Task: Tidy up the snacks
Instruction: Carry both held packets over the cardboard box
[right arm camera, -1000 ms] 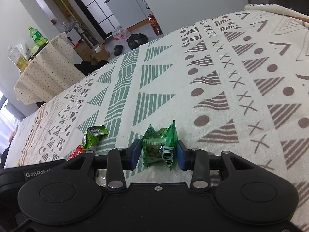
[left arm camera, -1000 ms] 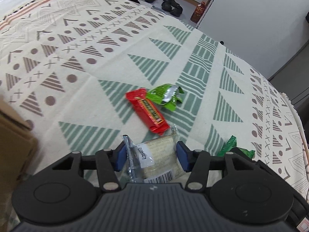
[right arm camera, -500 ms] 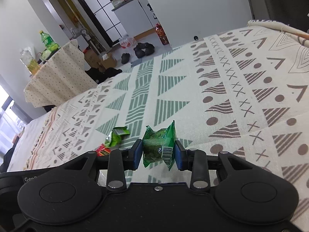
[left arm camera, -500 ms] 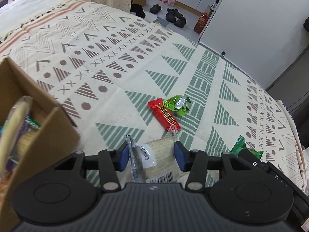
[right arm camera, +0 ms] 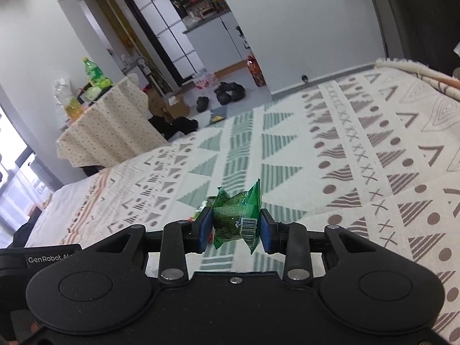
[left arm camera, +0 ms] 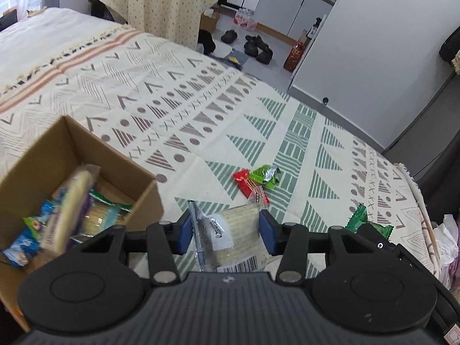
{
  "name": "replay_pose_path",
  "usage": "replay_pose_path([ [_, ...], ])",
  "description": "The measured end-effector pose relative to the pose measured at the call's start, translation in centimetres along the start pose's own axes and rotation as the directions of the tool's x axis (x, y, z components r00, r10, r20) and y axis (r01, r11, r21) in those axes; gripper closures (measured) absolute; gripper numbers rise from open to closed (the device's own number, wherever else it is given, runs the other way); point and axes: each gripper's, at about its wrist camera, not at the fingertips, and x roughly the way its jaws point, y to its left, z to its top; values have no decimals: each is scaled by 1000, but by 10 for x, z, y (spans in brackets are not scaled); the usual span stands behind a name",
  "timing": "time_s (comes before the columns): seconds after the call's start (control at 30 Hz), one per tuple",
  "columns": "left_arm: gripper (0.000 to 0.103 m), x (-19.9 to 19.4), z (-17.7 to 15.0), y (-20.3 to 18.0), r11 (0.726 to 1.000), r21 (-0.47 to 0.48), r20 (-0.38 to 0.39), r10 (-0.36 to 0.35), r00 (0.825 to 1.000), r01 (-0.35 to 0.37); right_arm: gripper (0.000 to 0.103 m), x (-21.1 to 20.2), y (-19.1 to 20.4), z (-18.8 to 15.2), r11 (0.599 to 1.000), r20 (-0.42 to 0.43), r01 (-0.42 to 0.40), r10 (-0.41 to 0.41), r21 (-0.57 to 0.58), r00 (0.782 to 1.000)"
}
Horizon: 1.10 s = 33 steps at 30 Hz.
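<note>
Left wrist view: left claw [left arm camera: 225,231] clamps a clear cracker packet [left arm camera: 230,237], cardboard box [left arm camera: 51,155] at 9 o'clock. Right claw [right arm camera: 234,230] pinches a green snack packet [right arm camera: 235,217] above the bed [right arm camera: 359,149].

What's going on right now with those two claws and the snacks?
Left gripper shut on pale cracker packet. Right gripper shut on green snack packet. Cardboard box open beside the left gripper, nothing blocking it.
</note>
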Motion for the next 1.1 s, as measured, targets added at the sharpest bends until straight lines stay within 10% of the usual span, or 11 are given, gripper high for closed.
replay_pose_path([
  [1.1,56,-114,35,91,993,-97,167,82,983,-66,69,-62,99,-34,977,72,-207,210,-53,975],
])
